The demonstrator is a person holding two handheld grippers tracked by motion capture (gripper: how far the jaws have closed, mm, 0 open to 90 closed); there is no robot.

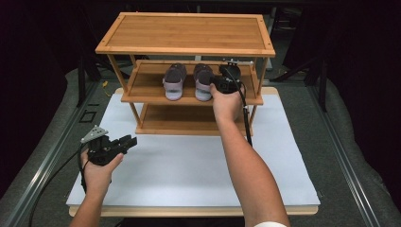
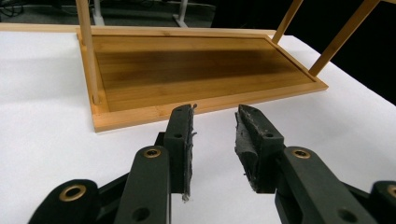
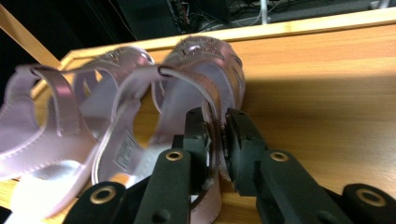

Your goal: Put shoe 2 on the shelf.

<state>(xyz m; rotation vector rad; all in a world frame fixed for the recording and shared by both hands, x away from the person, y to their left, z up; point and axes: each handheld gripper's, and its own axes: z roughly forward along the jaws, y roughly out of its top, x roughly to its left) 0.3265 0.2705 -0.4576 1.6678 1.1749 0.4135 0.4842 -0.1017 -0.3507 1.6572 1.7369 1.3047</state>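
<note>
Two lilac sandals stand side by side on the middle shelf of a bamboo shoe rack (image 1: 142, 92): the left sandal (image 1: 173, 81) and the right sandal (image 1: 203, 80). My right gripper (image 1: 221, 84) reaches in at that shelf. In the right gripper view its jaws are shut on the heel strap of the right sandal (image 3: 196, 93), with the other sandal (image 3: 60, 126) to its left. My left gripper (image 1: 128, 141) hovers over the white table surface in front of the rack, open and holding nothing (image 2: 214, 126). The rack's bottom shelf (image 2: 196, 70) lies ahead of it.
The rack has a bare top shelf (image 1: 187, 33) and a bare bottom shelf (image 1: 184, 120). It stands at the back of a white mat (image 1: 189, 165) on a wooden table. Dark floor and metal rails surround the table.
</note>
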